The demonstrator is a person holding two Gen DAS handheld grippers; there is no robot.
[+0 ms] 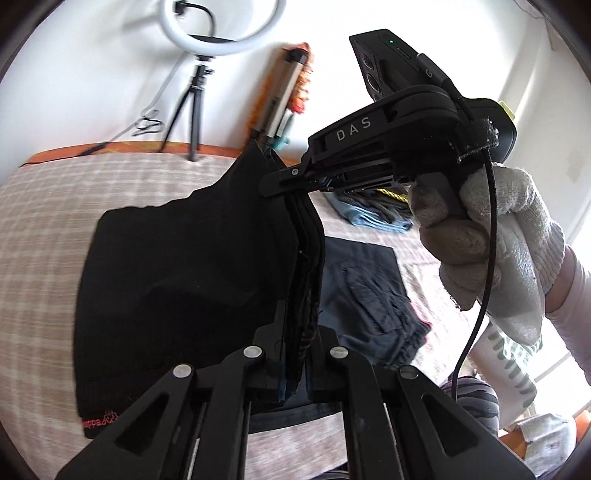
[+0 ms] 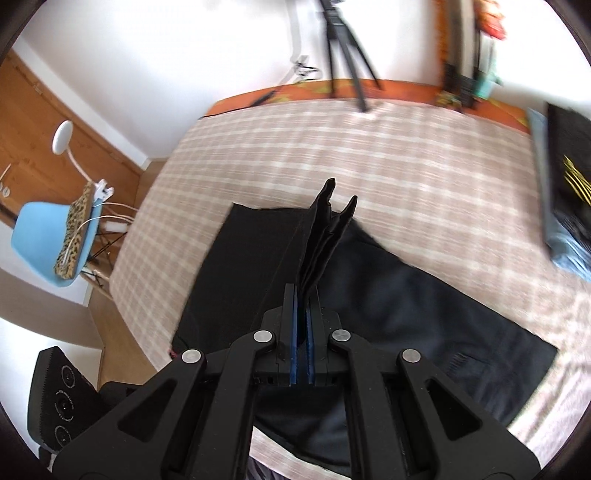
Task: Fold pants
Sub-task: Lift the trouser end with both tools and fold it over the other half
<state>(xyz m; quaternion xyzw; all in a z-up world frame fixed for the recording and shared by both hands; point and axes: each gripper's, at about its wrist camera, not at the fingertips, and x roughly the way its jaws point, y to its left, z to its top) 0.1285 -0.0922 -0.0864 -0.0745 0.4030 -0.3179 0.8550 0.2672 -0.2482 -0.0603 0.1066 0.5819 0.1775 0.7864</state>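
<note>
We see black pants over a bed with a beige checked cover, part of them lifted and part still lying flat.

On the far left of the right wrist view, a light blue chair stands on the wooden floor beside the bed, with a leopard-print item and white cables on it. Right of it the bed cover stretches wide, and the flat part of the pants lies on the near half of it. Our right gripper has its jaws together, clamped on several layers of the pants' fabric, which stick up in a bunch past the fingertips. At the far right edge a folded stack of clothes sits on the cover.

In the left wrist view, a ring light on a tripod stands against the far wall on the left. Below it a raised panel of the pants hangs, showing a small red logo near its lower left corner. Our left gripper is pressed together on the layered edge of that fabric. Farther along the same edge, the right gripper pinches it too, held by a hand in a white knit glove. On the bed to the right, darker shorts lie, with a blue garment beyond them.
</note>
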